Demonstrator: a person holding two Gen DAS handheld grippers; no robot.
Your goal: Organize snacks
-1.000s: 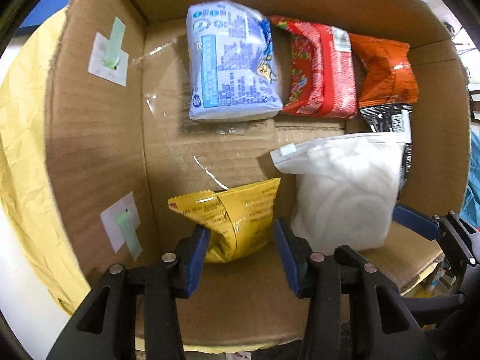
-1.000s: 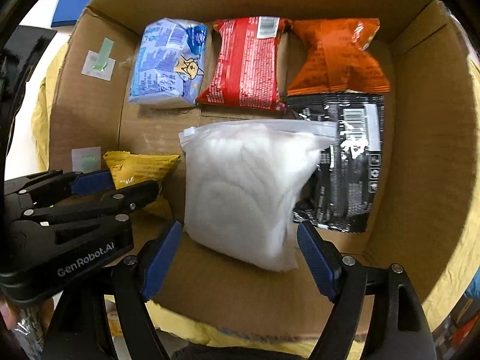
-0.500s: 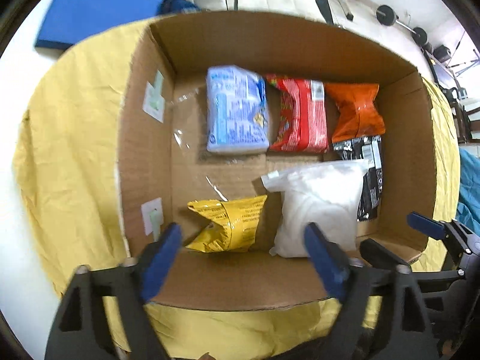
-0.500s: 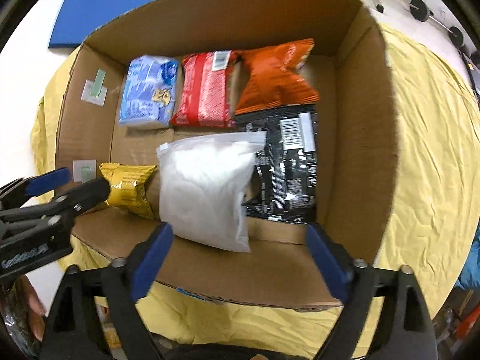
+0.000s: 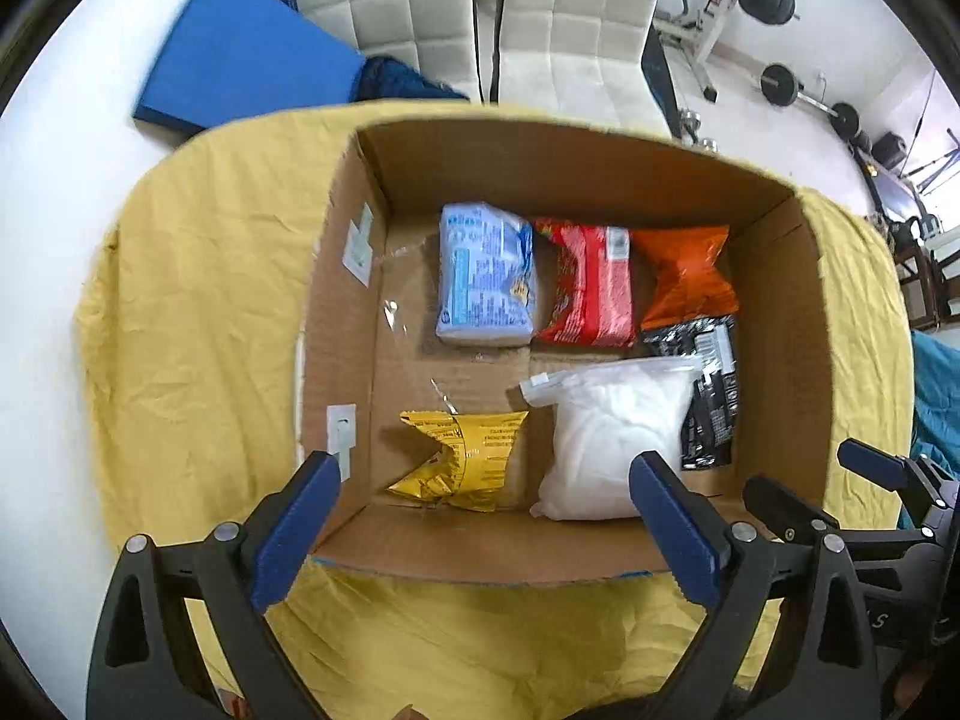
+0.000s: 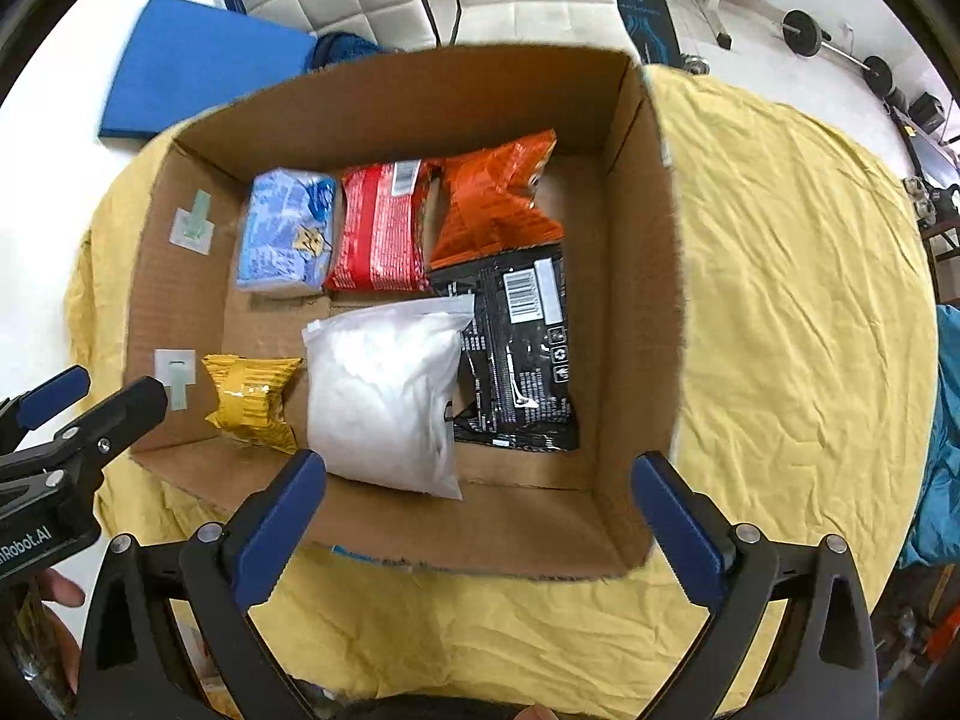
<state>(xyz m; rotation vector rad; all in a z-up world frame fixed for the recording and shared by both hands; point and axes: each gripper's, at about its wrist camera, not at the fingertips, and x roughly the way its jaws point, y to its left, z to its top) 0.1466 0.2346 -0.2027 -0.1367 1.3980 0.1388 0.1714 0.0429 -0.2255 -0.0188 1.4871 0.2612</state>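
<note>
An open cardboard box [image 5: 774, 360] [image 6: 636, 300] holds several snacks. At the back lie a blue pack [image 5: 486, 276], a red pack [image 5: 591, 288] and an orange bag [image 5: 690, 276]. In front lie a yellow packet [image 5: 468, 462] [image 6: 252, 396], a white bag [image 5: 606, 438] [image 6: 384, 396] and a black pack [image 6: 522, 348]. My left gripper [image 5: 483, 474] hangs high above the yellow packet, its jaws opening with nothing between them. My right gripper [image 6: 479, 465] hangs above the white bag, also opening and holding nothing.
The box sits on a crumpled yellow cloth [image 6: 780, 300]. Beyond it are a blue mat [image 5: 240, 66], white padded chairs [image 5: 576, 18] and gym weights [image 5: 780, 84]. A teal cloth [image 6: 942, 450] lies at the right edge. A hand [image 6: 54, 594] shows at lower left.
Both grippers opened wide and rose out of the box. The left let go of the yellow packet and the right let go of the white bag; both lie on the box floor.
</note>
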